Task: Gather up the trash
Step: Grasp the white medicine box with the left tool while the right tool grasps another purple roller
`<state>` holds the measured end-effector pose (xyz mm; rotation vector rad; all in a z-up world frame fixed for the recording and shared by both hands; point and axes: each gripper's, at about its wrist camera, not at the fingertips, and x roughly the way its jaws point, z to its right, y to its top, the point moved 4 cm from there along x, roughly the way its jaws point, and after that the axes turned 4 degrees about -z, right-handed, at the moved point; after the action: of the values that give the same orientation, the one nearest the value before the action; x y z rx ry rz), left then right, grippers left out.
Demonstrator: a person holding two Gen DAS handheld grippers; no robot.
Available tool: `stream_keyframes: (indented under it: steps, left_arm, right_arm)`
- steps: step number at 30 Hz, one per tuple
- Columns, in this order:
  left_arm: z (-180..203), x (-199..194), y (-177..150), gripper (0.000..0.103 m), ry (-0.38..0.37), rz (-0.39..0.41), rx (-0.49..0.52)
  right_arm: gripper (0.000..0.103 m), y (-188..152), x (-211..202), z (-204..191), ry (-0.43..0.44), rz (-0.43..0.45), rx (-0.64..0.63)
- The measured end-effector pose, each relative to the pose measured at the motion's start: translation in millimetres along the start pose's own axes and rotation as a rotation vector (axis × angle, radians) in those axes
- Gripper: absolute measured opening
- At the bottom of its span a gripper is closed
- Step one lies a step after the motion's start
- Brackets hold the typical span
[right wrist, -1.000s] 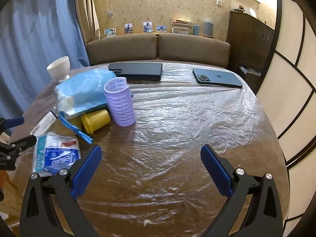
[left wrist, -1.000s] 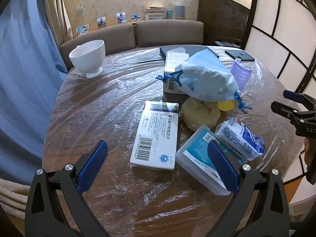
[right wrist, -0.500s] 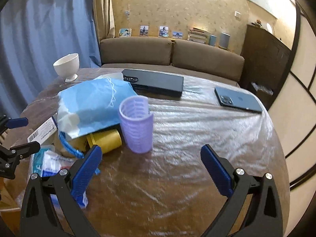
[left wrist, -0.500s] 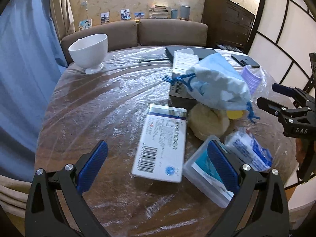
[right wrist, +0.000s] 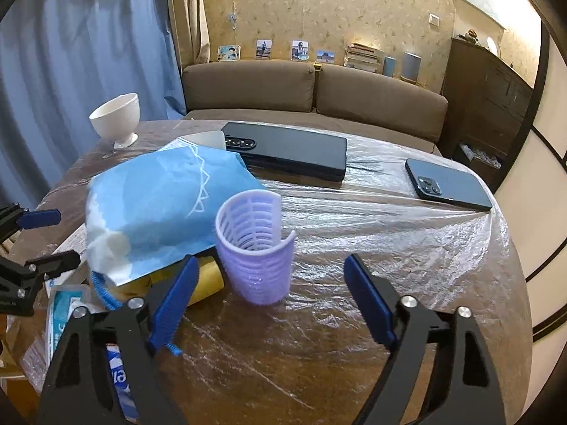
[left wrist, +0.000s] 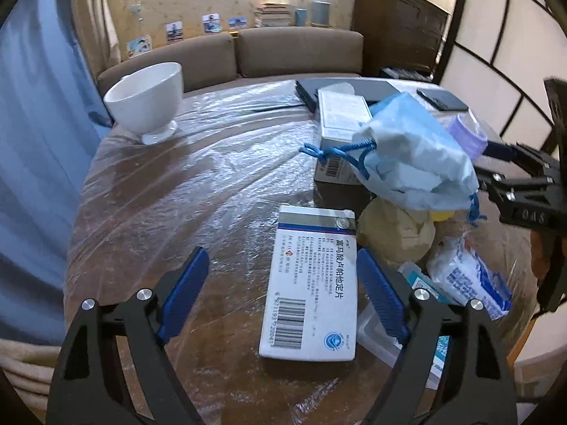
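My left gripper (left wrist: 281,287) is open and empty, low over the table, with a white and blue medicine box (left wrist: 313,285) lying between its fingers. A blue drawstring bag (left wrist: 411,156) lies on a second box (left wrist: 338,134). Beside them are a crumpled yellowish wad (left wrist: 395,237), a blue-printed wipes packet (left wrist: 467,279) and a clear plastic case (left wrist: 411,322). My right gripper (right wrist: 269,299) is open and empty, just in front of a purple hair roller (right wrist: 257,248). The blue bag (right wrist: 166,209) and a yellow tube (right wrist: 209,281) lie to its left.
A white footed bowl (left wrist: 147,101) stands at the far left of the plastic-covered round table (left wrist: 198,177). A black tablet (right wrist: 294,152) and a dark phone (right wrist: 446,184) lie at the back. A brown sofa (right wrist: 312,92) and blue curtain (right wrist: 71,71) stand beyond.
The left gripper has moved forward and right, so the medicine box now lies between its fingers. The right gripper has swung left and closer to the purple roller.
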<state>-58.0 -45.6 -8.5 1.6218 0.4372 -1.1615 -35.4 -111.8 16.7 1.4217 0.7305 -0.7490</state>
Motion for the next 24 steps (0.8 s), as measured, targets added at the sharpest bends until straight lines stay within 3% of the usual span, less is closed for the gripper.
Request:
stream_keyframes:
  steps: [3,8,18,24]
  left_arm:
    - [4.3,3.9,1.5,0.076,-0.020,-0.012,0.022]
    - [2.9,2.5,0.6,0.075,-0.048,-0.014,0.021]
    - [2.8,10.5,-3.2,0.075,-0.013,-0.020,0.060]
    - [-1.3,11.6,-0.1,0.074,-0.002,-0.016,0.047]
  right_arm:
    - [0.073,2.1,5.8,2.2,-0.003,-0.011,0.009]
    - [0.070,4.9,11.3,5.0,-0.009,-0.017,0.012]
    - [0.064,5.0,21.8,3.0,-0.004,-0.040,0.000]
    - [0.048,4.1,25.6,3.0,0.018,-0.061,-0.001]
